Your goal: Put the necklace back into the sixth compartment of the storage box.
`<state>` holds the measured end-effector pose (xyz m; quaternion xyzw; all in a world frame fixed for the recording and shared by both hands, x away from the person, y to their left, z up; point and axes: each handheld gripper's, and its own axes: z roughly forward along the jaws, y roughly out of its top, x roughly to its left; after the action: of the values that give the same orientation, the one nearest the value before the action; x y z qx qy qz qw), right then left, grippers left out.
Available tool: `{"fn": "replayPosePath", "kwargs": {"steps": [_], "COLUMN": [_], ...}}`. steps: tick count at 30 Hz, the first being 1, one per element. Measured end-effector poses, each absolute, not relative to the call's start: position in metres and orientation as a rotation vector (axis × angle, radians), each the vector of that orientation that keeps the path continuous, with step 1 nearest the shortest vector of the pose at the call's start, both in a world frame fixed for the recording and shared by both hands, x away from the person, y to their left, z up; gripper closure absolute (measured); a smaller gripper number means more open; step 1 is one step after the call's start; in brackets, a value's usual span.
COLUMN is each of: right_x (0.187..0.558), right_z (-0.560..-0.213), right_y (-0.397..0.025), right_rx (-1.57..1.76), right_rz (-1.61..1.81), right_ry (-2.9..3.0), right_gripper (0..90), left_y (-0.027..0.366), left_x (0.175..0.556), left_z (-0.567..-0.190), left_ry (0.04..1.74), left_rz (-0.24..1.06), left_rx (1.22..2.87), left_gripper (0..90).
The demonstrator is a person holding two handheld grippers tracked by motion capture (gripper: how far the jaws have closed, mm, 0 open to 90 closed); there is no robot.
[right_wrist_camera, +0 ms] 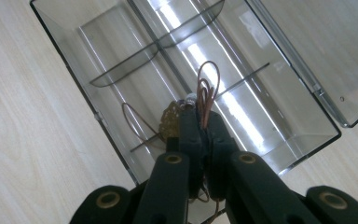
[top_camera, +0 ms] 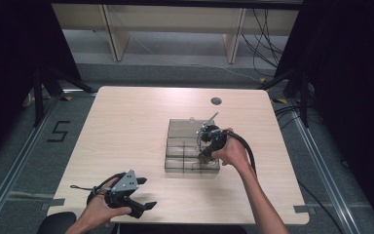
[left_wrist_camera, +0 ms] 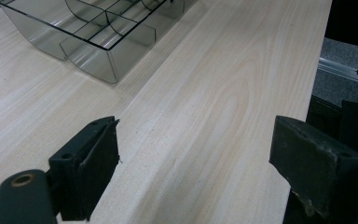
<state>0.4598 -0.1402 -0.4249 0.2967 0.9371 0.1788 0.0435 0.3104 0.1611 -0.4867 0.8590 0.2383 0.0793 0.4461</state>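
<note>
Right tool point(right_wrist_camera: 204, 135) pinches thin cord point(right_wrist_camera: 207, 88) over clear organizer point(right_wrist_camera: 284, 56).

Both forearms are seen bare, with no sleeves worn. The left gripper point(top_camera: 148, 193) is built in black, topped by a grey three-cornered plate, and a thin black cable is trailed behind it. Its pads point(left_wrist_camera: 100, 161) are worn and chipped at the edges. The right gripper point(right_wrist_camera: 204, 126) is black too (brass-coloured rivets are set in its arms), and a thick black cable is looped from it.
</note>
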Motion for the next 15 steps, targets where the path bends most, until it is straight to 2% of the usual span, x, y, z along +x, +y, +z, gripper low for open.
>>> {"fn": "replayPosePath", "kwargs": {"steps": [15], "right_x": [0.455], "right_z": [-0.443], "right_y": [-0.152], "right_rx": [0.935], "right_rz": [0.541], "right_ry": [2.903], "right_gripper": [88.3], "left_y": [0.160], "left_x": [0.310], "left_z": [-0.487], "left_ry": [0.584], "left_rz": [0.209], "left_rx": [2.144], "left_gripper": [15.1]}}
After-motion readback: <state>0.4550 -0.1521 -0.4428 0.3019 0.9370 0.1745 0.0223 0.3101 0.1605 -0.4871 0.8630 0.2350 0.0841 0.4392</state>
